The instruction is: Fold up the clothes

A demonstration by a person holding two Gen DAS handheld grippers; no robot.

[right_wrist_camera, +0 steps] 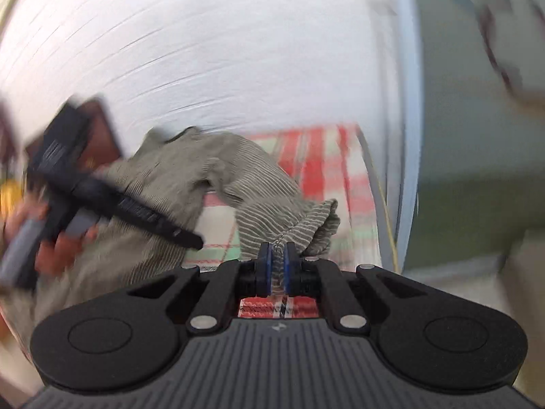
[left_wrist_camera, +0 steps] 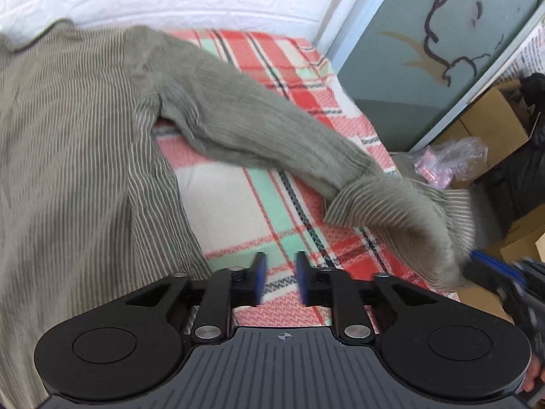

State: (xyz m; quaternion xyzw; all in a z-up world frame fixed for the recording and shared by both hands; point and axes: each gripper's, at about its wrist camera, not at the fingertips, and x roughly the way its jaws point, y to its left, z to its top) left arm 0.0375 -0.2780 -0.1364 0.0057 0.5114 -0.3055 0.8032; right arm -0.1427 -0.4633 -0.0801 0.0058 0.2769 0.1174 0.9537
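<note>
Your right gripper (right_wrist_camera: 276, 255) is clamped on the sleeve cuff (right_wrist_camera: 289, 228) of the grey ribbed sweater (left_wrist_camera: 68, 136), spread across the frame's left on the plaid blanket (left_wrist_camera: 221, 187). Your left gripper (left_wrist_camera: 279, 272) stands apart, empty. The knit is soft, limp and stretchy; grip seams or cuffs.

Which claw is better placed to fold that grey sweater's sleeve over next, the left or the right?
Probably the right. The right claw is already shut on the sleeve cuff of the sweater, lifted above the plaid blanket. The left claw is open and holds nothing.
</note>
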